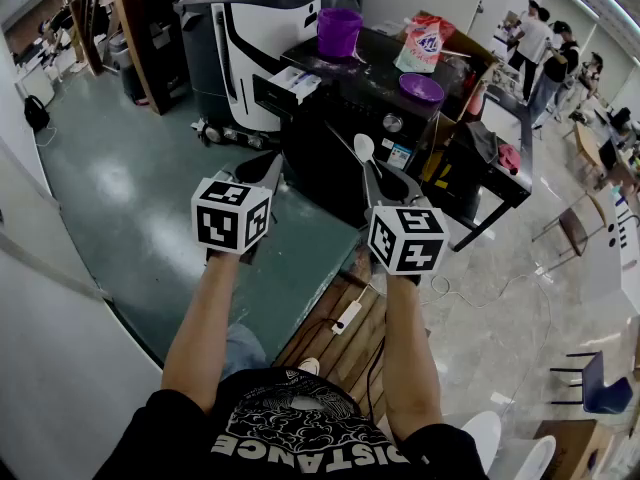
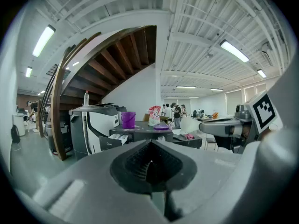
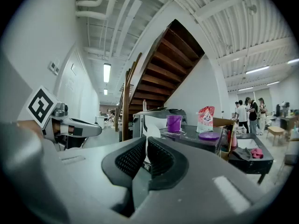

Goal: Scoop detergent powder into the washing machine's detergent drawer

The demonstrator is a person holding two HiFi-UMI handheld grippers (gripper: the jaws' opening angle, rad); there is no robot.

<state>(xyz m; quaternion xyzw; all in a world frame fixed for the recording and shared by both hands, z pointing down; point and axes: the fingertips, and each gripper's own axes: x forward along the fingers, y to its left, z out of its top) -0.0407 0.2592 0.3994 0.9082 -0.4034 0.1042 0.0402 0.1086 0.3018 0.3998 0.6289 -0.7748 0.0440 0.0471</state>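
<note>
Green floor [image 1: 130,188] is seen all around in the head view, with the black washing machine [image 1: 345,108] up ahead and its detergent drawer [image 1: 295,82] standing open. A purple cup [image 1: 338,30] and the detergent bag [image 1: 420,43] are parked on top. A white spoon [image 1: 364,148] is held by the right gripper [image 1: 372,173], bowl pointed at the machine.

Left gripper view: the left gripper [image 2: 150,146] is pressed together, with nothing caught in it.

Right gripper view: the spoon's handle is pinched between the jaws, and the cup and bag are lined up beyond.
</note>
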